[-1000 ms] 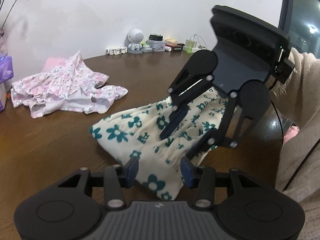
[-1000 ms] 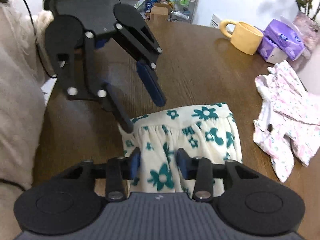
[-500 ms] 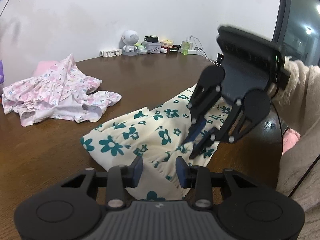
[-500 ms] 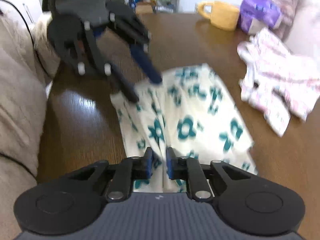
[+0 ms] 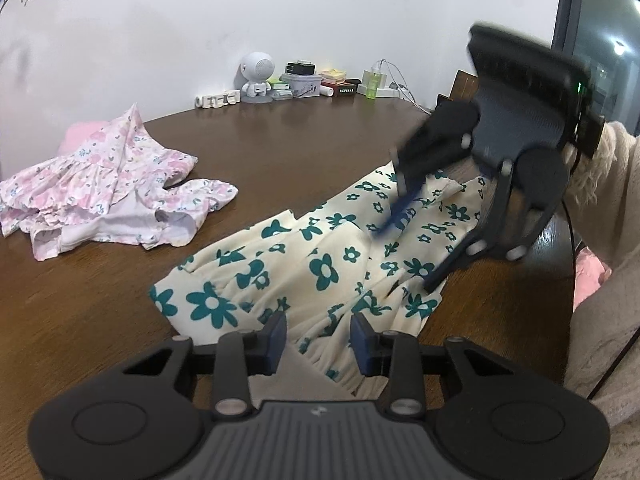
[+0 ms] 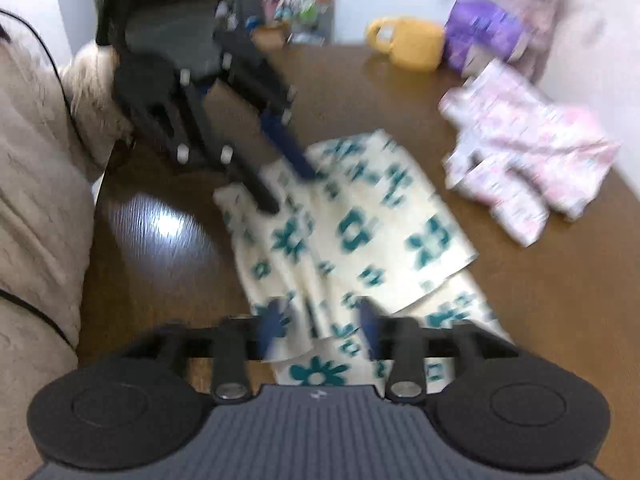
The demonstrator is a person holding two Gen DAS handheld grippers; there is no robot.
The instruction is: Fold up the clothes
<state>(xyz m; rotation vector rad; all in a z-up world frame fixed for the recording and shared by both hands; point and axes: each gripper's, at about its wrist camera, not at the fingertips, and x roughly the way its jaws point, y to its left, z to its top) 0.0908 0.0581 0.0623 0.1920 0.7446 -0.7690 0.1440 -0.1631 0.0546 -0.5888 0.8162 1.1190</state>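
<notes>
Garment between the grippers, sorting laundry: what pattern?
Cream garment with teal flowers, clearest in left wrist view.

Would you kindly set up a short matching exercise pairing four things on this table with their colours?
Things:
1. mug
2. tissue pack
3. crumpled dress
4. dress between the grippers

Colours:
A. cream with teal flowers
B. purple
C. yellow
D. pink floral

Pairs: 1-C, 2-B, 3-D, 4-A
</notes>
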